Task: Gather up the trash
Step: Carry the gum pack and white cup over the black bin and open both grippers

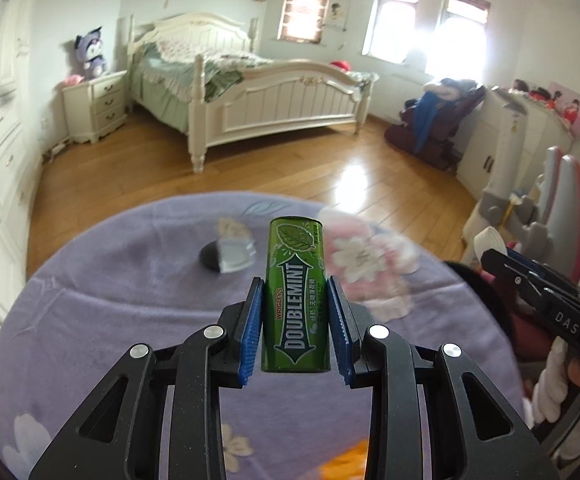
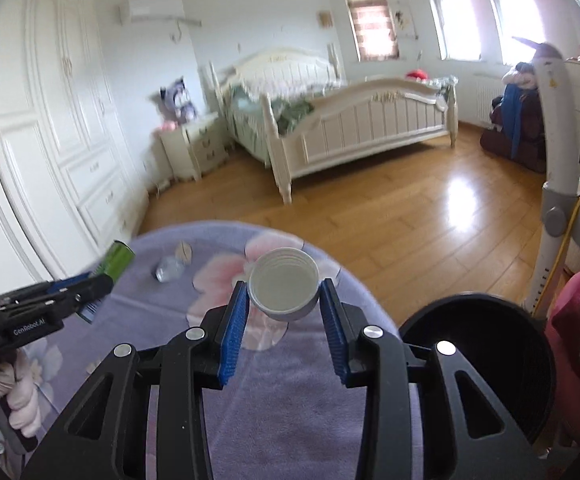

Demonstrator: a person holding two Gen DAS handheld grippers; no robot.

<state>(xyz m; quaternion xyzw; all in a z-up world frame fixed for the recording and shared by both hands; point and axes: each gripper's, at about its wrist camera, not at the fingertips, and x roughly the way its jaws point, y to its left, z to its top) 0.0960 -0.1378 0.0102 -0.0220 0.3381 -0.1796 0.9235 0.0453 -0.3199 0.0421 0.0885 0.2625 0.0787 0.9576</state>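
1. left hand-held gripper: blue pads clenched on an upright green gum canister, held above the lilac floral surface.
2. right hand-held gripper: pads grasping a white plastic cap, open side facing the camera.
3. right view only: black bin just past the surface's right edge.
4. both views: small crumpled trash near the far edge; open wood floor beyond.
5. legible: "wrigley's doublemint"; "genrobot.ai".
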